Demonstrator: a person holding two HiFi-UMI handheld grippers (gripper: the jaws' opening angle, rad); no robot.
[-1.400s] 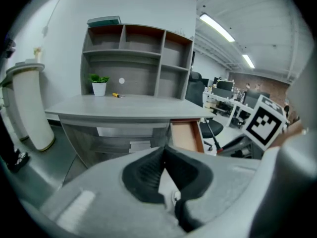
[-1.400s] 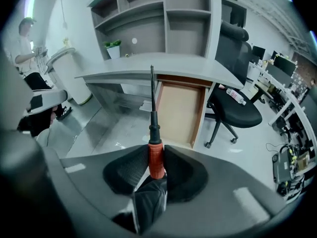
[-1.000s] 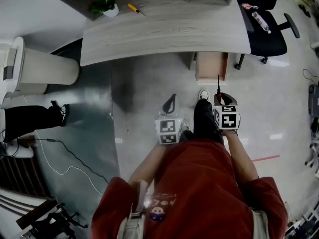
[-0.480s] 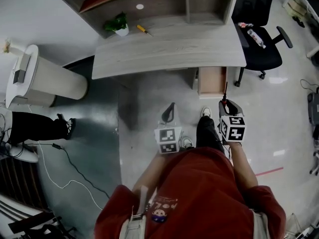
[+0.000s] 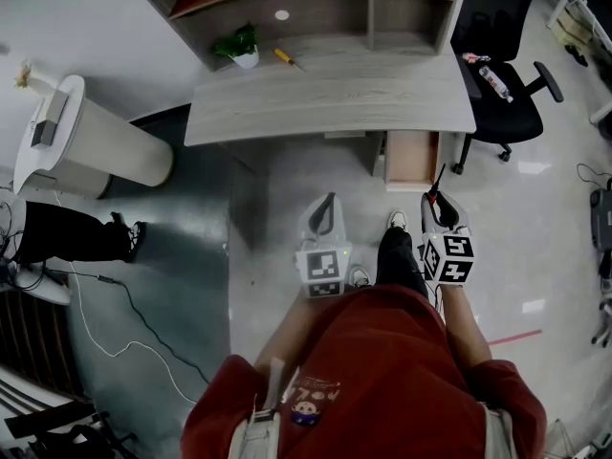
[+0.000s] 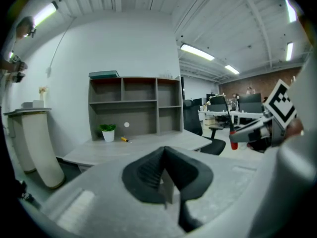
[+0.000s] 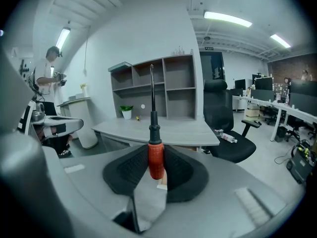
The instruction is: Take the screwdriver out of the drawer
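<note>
A screwdriver [image 7: 155, 155] with a red handle and a thin black shaft stands up between the pads of my right gripper [image 7: 155, 166], which is shut on the handle. In the head view the right gripper [image 5: 436, 207] hangs in front of the open wooden drawer [image 5: 411, 160] under the desk, and the screwdriver [image 5: 438, 184] points toward it. My left gripper [image 5: 325, 210] is beside it over the floor. Its pads meet with nothing between them [image 6: 163, 171]. From the left gripper view the screwdriver [image 6: 233, 144] shows at the right.
The grey desk [image 5: 335, 98] carries a potted plant [image 5: 245, 46] and a yellow screwdriver [image 5: 284, 57] below a shelf unit. A black office chair [image 5: 502, 75] stands at the right, a white cylindrical bin [image 5: 91, 146] at the left. Another person's legs [image 5: 67, 232] and a floor cable are at far left.
Both grippers have risen and tipped up nearer to level. The right gripper still holds the screwdriver. The head view now takes in more of the shelf unit.
</note>
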